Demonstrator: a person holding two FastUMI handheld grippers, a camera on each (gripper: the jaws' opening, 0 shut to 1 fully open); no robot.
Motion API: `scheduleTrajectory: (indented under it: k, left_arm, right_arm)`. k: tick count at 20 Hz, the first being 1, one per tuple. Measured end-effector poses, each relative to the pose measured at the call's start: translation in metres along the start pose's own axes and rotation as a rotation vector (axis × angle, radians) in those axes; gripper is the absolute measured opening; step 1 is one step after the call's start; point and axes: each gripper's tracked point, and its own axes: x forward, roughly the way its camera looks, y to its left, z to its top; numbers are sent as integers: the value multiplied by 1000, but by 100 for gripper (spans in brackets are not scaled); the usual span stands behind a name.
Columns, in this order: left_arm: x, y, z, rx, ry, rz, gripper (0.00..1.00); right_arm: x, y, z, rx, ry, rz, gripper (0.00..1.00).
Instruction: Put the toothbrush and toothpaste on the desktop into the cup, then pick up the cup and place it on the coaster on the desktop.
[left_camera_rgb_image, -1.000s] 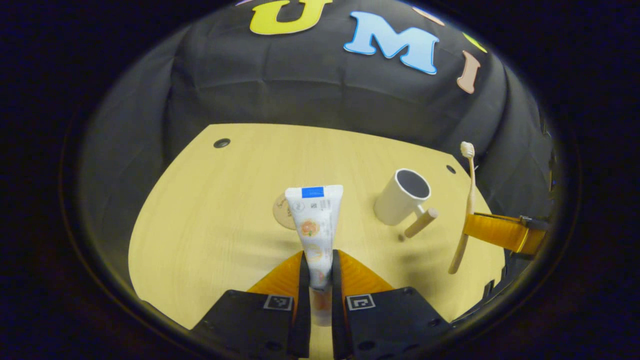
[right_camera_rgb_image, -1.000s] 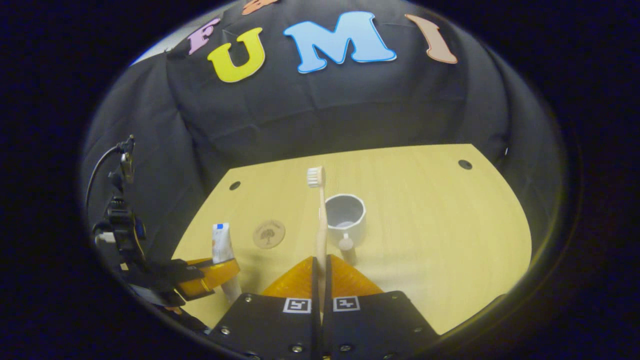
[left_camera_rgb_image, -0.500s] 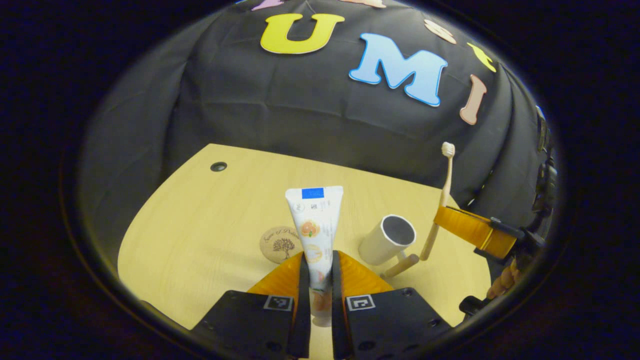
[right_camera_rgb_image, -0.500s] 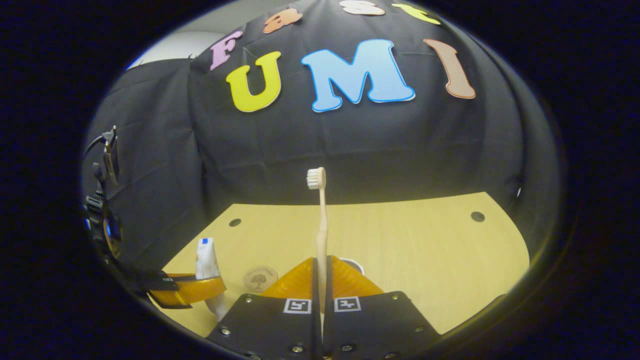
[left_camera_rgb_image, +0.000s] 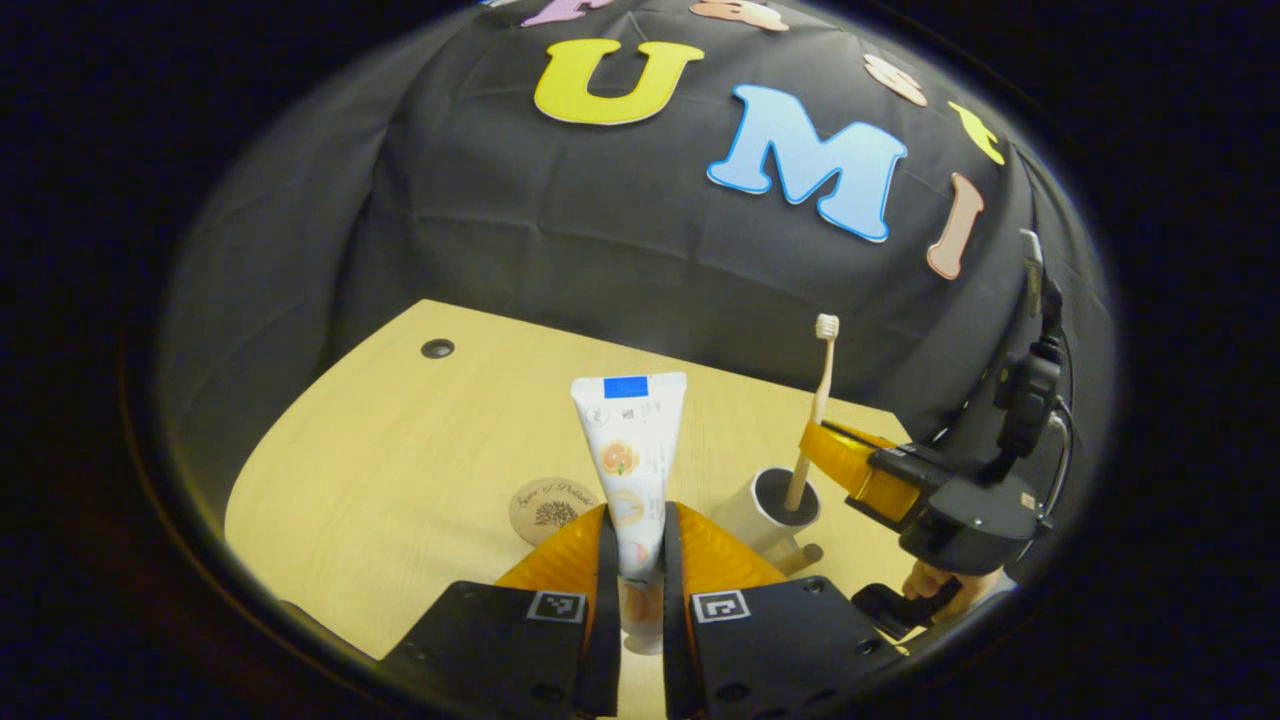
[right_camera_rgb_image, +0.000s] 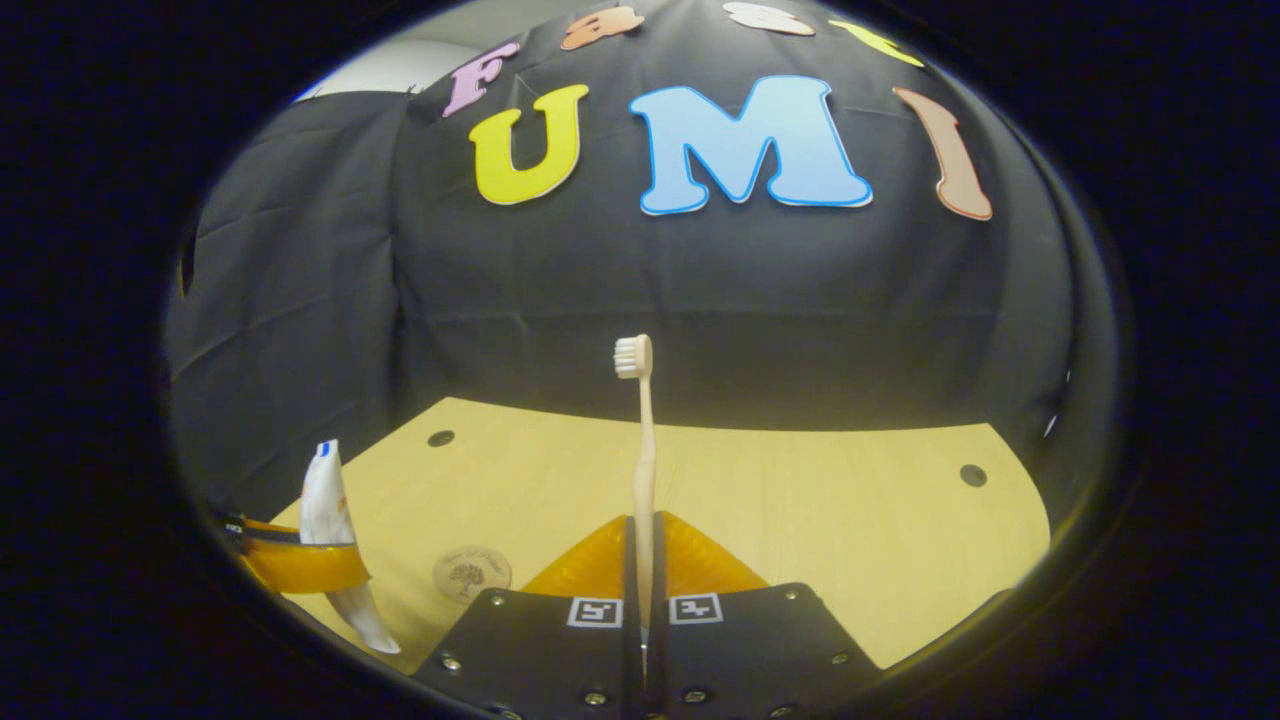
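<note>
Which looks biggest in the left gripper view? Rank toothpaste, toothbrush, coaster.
1. toothpaste, though it sits nearest the camera, which inflates it.
2. toothbrush, long but thin and farther off.
3. coaster, partly hidden.

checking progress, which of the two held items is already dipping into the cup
The toothbrush in the right claw: its handle end is inside the cup. The toothpaste is clear of it.

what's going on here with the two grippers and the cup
A person works two handheld grippers over a wooden desktop. The right gripper is shut on a toothbrush, bristles up, and in the left gripper view its handle end dips into the white cup. The left gripper is shut on the toothpaste, held upright near the cup. The round coaster lies bare beside them.
</note>
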Motion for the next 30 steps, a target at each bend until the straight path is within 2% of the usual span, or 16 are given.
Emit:
scheduleTrajectory:
  k: [6,11,13,15,16,17,18,20,26,30]
  left_arm:
    - [2,3,-2,-3,5,20,24]
    - [4,2,-5,-13,12,17,25]
    - [4,0,-3,-8,8,14,24]
    - [3,-2,-2,-2,1,8,25]
    - [3,-4,-1,1,-1,5,25]
    - [5,-6,0,2,-4,0,25]
    - [7,-8,-1,2,-7,-7,24]
    - [9,-16,2,-1,-15,-24,25]
    - [20,-47,23,-17,-95,-109,25]
    - [29,-72,43,-61,-163,-187,24]
  right_arm:
    - [11,-6,-22,-17,68,-6,3]
    - [9,-9,-24,-38,73,-13,5]
    - [6,-11,-24,-33,82,-15,19]
    - [3,-13,-25,-24,85,-20,39]
    - [1,-14,-25,-23,86,-20,53]
    - [-2,-16,-25,-23,86,-24,61]
    - [-7,-21,-22,-26,83,-33,77]
    - [-16,-31,-16,-30,63,-66,92]
    - [-61,-59,2,45,26,-115,92]
    - [-98,-81,-5,71,37,-156,92]
